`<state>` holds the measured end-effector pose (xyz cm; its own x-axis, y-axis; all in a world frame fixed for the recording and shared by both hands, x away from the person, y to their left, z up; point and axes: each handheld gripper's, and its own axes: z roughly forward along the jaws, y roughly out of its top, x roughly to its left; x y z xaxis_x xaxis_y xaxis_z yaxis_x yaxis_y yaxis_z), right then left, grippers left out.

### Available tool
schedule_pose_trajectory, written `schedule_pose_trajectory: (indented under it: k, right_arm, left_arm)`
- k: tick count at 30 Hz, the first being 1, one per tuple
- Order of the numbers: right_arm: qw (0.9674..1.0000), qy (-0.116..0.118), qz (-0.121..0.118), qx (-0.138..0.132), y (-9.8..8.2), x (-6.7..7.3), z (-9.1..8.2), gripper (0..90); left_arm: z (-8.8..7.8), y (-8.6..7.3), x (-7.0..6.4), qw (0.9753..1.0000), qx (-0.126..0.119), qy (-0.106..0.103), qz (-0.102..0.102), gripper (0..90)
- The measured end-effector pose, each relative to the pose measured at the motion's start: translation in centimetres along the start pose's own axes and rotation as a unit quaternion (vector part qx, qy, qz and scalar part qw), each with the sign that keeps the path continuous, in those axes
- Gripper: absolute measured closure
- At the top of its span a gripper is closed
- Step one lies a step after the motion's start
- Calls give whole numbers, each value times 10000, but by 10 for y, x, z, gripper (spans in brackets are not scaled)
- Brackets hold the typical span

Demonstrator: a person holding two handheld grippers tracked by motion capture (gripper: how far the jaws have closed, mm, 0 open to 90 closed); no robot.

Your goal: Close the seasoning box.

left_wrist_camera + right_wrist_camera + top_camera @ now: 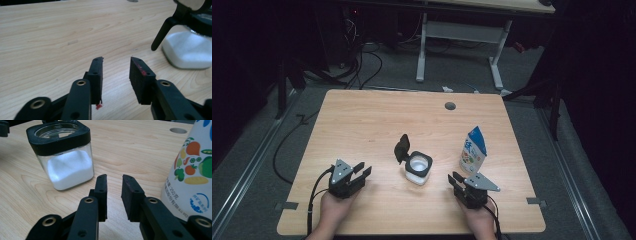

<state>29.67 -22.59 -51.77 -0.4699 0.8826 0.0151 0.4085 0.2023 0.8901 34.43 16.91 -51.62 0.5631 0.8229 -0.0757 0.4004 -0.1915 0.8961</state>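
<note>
A square glass jar (418, 168) with a black rim and white powder inside stands near the table's middle, its black flip lid (401, 148) hinged open to the left. A white and blue pouch (473, 149) printed with vegetables stands upright to its right. My left gripper (361, 172) rests on the table left of the jar, jaws apart with nothing between them (116, 72); the jar (187, 50) lies ahead to its right. My right gripper (455, 179) sits below the pouch, jaws apart and empty (114, 192), between the jar (63, 157) and the pouch (192, 170).
The wooden table (362, 125) has a round grommet hole (450, 106) near its far edge. Beyond the table stand a white desk frame (462, 35) and cables on the grey floor.
</note>
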Motion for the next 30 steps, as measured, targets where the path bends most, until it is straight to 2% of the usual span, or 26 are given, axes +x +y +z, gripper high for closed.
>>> schedule_pose_trajectory:
  k: [9,15,18,22,26,30]
  right_arm:
    - [9999,118,-88,49,6,4,11,887]
    - [9996,219,-149,58,11,10,22,900]
    - [9996,241,-151,57,13,12,28,900]
    - [9995,263,-160,71,15,15,35,900]
    - [9993,310,-189,97,16,19,40,900]
    - [9992,347,-191,91,17,22,40,900]
  left_arm:
    - [25,19,-20,9999,-42,-132,-6,818]
    - [37,35,-30,9995,-119,-273,51,896]
    - [42,42,-34,9992,-126,-373,62,899]
    - [45,49,-39,9987,-226,-445,-38,900]
    - [43,56,-44,9983,-329,-476,34,900]
    - [38,60,-46,9979,-408,-503,9,900]
